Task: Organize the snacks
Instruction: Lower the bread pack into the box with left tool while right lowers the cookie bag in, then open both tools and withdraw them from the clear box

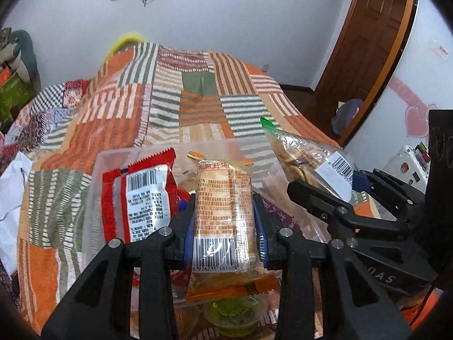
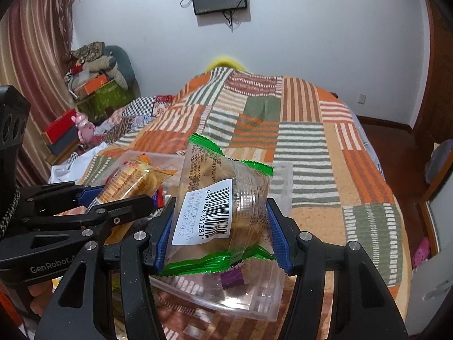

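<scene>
My left gripper (image 1: 225, 226) is shut on an orange cracker packet (image 1: 223, 212) with a barcode, held above a clear plastic bin (image 1: 96, 175) on the bed. A red snack packet (image 1: 141, 201) leans inside the bin at the left. A green jelly cup (image 1: 232, 316) lies under the packet. My right gripper (image 2: 219, 226) is shut on a clear, green-edged cake packet (image 2: 223, 204) over the bin's near right corner (image 2: 254, 308). In the left wrist view the right gripper (image 1: 325, 181) shows at the right with the green-edged packet (image 1: 300, 153). The left gripper (image 2: 119, 195) with its orange packet (image 2: 133, 181) appears in the right wrist view.
The bin rests on a striped orange, green and white patchwork blanket (image 2: 305, 141) covering the bed. Boxes and soft toys (image 2: 93, 85) are piled at the far left by a curtain. A white bag (image 1: 11, 198) lies left of the bin. A brown door (image 1: 365, 51) stands at the right.
</scene>
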Available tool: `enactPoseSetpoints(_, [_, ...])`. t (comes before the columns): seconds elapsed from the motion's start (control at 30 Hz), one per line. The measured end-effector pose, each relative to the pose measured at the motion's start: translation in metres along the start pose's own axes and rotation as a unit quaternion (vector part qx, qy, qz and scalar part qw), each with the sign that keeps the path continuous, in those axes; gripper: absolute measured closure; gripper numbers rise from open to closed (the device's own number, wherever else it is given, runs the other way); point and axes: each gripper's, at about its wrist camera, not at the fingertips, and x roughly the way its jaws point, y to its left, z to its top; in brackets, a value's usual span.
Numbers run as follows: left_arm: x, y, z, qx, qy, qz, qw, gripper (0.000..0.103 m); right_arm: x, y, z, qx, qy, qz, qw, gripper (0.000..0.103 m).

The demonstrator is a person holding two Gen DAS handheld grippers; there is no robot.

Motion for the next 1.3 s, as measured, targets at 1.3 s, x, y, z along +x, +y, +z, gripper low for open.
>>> enactPoseSetpoints(1.3, [-0.133,0.008,-0.063,0.031,-0.065,0.048,0.9962,0.047,-0.096,0.041,-0.024,-0.035,-0.046,0.016,0.998,0.037])
